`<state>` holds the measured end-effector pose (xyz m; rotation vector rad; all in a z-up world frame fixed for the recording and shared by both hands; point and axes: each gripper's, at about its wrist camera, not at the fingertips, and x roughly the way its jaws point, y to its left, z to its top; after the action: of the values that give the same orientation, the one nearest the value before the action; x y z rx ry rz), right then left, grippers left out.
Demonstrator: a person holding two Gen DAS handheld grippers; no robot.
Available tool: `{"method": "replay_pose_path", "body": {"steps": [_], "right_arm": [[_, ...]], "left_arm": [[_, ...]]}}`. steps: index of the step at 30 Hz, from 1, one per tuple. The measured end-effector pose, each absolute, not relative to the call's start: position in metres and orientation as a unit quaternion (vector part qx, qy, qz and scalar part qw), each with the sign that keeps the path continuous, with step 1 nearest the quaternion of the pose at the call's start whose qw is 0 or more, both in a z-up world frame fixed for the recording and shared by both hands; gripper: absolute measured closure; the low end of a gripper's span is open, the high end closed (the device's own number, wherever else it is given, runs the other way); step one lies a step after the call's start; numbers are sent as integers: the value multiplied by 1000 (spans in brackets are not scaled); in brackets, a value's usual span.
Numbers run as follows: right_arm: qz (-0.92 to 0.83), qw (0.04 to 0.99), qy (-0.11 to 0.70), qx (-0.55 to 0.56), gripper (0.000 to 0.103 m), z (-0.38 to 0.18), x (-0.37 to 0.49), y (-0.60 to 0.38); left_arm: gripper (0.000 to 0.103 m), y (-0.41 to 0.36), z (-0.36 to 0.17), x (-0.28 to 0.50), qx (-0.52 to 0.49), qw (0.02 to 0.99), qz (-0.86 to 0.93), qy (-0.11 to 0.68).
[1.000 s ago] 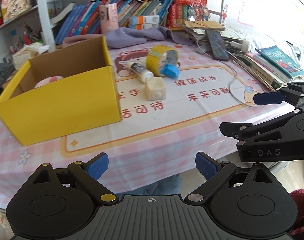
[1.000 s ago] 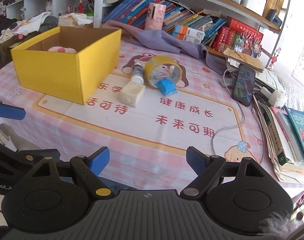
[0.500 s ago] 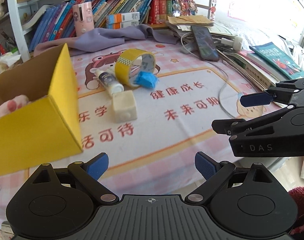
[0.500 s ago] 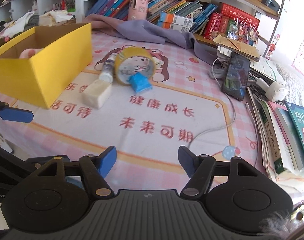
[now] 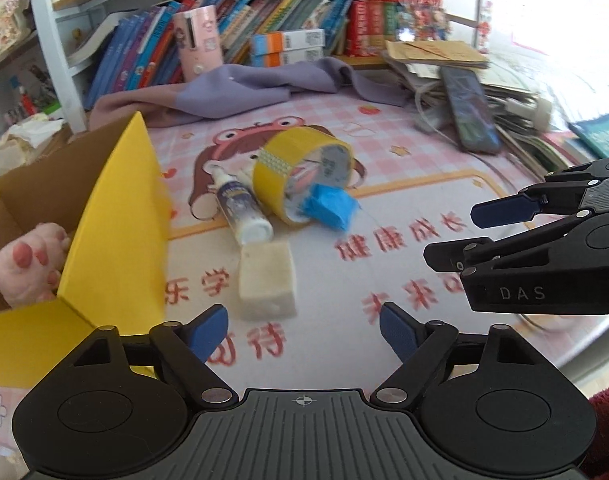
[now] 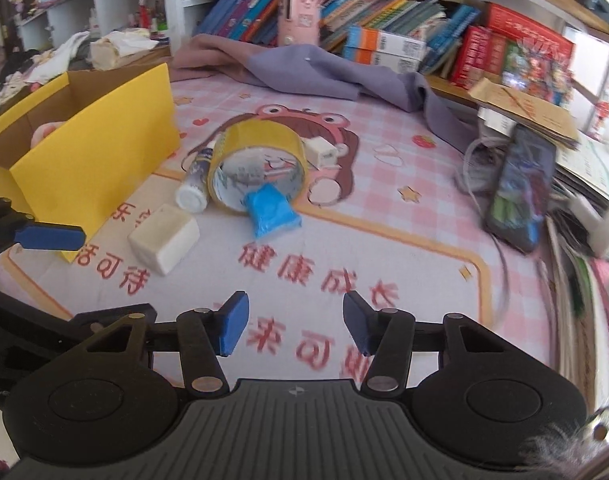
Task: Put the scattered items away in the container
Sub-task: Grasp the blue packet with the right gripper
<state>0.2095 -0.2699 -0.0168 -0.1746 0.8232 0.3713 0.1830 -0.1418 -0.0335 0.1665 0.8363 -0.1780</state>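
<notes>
Five loose things lie in a cluster on the pink checked surface [image 6: 404,184], at about three o'clock from the open yellow cardboard box [image 5: 116,232], which already has a pink plush paw [image 5: 28,264] inside. Nearest the left tongs [image 5: 302,330] is the cream-coloured rectangular block [image 5: 267,282], close in at twelve o'clock; it looks light, and its flat opposite faces would suit the pads. Behind it lie the small white plastic spray bottle [image 5: 240,210], smooth and round (likely to roll, so better pinched across the body), and the wide roll of yellow packing tape [image 5: 300,172] on its edge, stiff enough to take by its wall. The crumpled blue plastic packet [image 6: 271,216] rests against the roll's mouth; it looks soft and should squash under pressure. A small white cube-shaped plug [image 6: 321,153] sits just behind the roll.

Both tongs hover empty above the surface. The left tongs stand fairly wide and are closing, nothing between the pads. The right tongs [image 6: 295,328] are narrower, also closing on nothing, pointing towards the blue packet at twelve o'clock.
</notes>
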Motion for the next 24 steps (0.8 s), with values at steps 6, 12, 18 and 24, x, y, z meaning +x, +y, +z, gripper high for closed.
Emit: {"method": "replay_pose_path", "body": {"steps": [6, 12, 18, 24], "right_arm": [[224, 888, 393, -80, 62, -23, 251, -263], [258, 878, 390, -98, 63, -34, 282, -245], [283, 873, 383, -110, 63, -41, 303, -232], [295, 863, 390, -126, 63, -50, 315, -224]], "left_arm": [[26, -140, -38, 207, 83, 906, -51, 411], [30, -138, -46, 226, 80, 901, -33, 425], [36, -139, -52, 239, 70, 896, -29, 437], [39, -138, -59, 246, 61, 893, -21, 446]]}}
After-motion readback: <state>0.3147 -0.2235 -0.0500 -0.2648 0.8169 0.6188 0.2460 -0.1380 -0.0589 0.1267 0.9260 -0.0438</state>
